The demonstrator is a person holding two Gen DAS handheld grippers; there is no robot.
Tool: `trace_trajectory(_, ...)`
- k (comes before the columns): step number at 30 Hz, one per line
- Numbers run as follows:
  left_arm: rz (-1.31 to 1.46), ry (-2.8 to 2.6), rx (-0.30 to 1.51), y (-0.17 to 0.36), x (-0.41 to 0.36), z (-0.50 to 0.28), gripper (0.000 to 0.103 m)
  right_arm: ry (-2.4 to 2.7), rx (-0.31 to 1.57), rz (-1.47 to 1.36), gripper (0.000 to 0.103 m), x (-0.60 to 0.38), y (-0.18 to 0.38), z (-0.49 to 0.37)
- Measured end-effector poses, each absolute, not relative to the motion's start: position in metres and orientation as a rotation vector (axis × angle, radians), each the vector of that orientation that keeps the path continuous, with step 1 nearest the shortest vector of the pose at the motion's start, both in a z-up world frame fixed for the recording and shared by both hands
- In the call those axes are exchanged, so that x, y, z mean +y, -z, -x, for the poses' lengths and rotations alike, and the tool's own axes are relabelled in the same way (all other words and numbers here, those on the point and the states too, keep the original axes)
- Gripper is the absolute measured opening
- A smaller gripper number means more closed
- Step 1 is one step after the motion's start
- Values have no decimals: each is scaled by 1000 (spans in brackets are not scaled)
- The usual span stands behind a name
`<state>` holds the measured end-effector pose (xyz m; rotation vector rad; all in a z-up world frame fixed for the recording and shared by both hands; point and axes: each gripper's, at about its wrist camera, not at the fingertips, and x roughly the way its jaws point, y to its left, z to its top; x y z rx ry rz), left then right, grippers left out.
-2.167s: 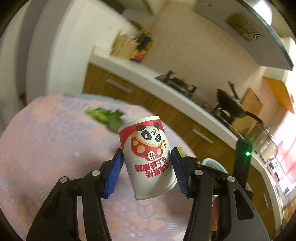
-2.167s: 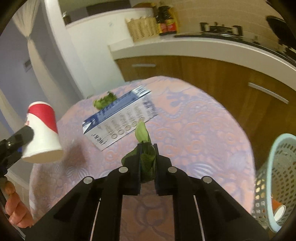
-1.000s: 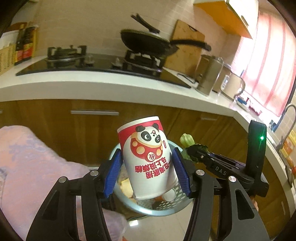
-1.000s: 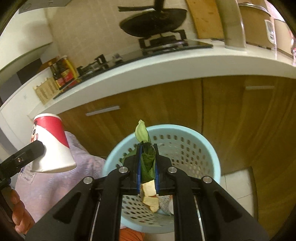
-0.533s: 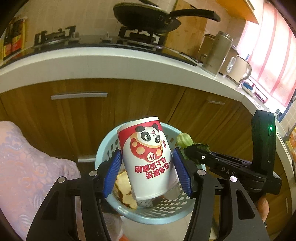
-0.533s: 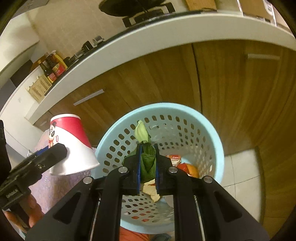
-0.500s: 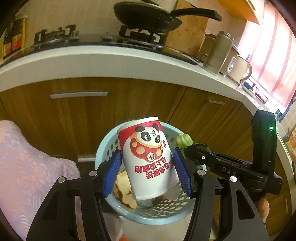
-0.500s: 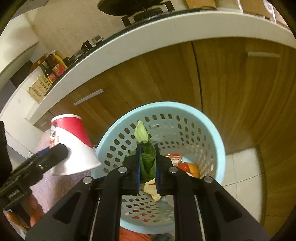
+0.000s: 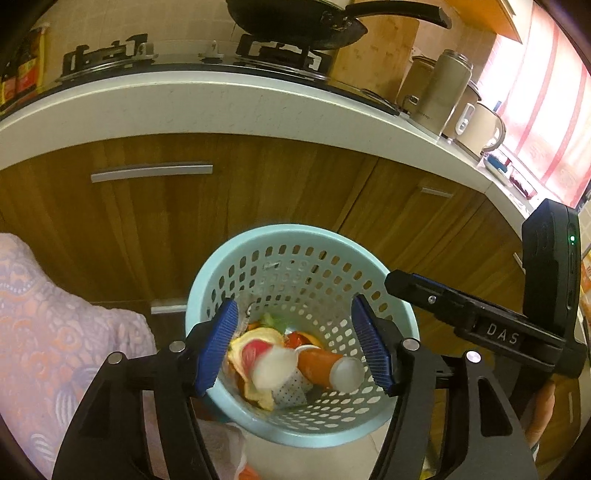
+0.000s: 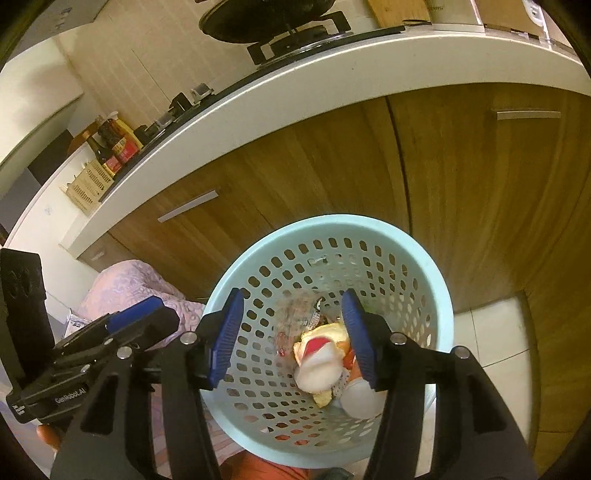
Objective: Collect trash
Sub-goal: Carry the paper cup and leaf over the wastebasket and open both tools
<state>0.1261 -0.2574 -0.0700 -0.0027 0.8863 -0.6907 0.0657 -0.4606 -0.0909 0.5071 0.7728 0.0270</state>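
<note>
A light blue perforated trash basket (image 9: 291,240) (image 10: 439,280) stands on the floor by the wooden cabinets. My left gripper (image 9: 295,343) is open and empty above its mouth. My right gripper (image 10: 291,328) is open and empty above it too. The red-and-white panda paper cup (image 9: 271,365) (image 10: 319,360) is blurred inside the basket, among peel, an orange cup (image 9: 325,367) and other trash. A bit of green leaf (image 9: 273,319) shows in the basket. The right gripper's body (image 9: 480,325) shows in the left wrist view; the left gripper's body (image 10: 92,343) shows in the right wrist view.
Wooden cabinet doors (image 9: 155,221) and a white counter (image 9: 184,107) with a stove and black pan (image 9: 295,22) stand behind the basket. The pink-clothed table (image 9: 44,332) edge is on the left. Tiled floor (image 10: 495,332) lies to the right of the basket.
Both grippers have opened over the basket. The panda cup has dropped from my left gripper into the basket, and the green leaf has left my right gripper.
</note>
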Motion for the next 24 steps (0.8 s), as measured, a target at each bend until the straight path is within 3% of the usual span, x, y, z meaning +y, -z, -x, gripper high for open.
trace_trajectory(6,20,697,857,59,-244,-115,62,-41,751,-478,52,-450,79,-61)
trace_trajectory(14,60,701,768,29,-215,-89,71,-60,705,-436,52,-430,54,-50)
trace_trajectory(24,95,632,635,-18,-150,-50,71,-146,665,-371,52,-375,24,-47)
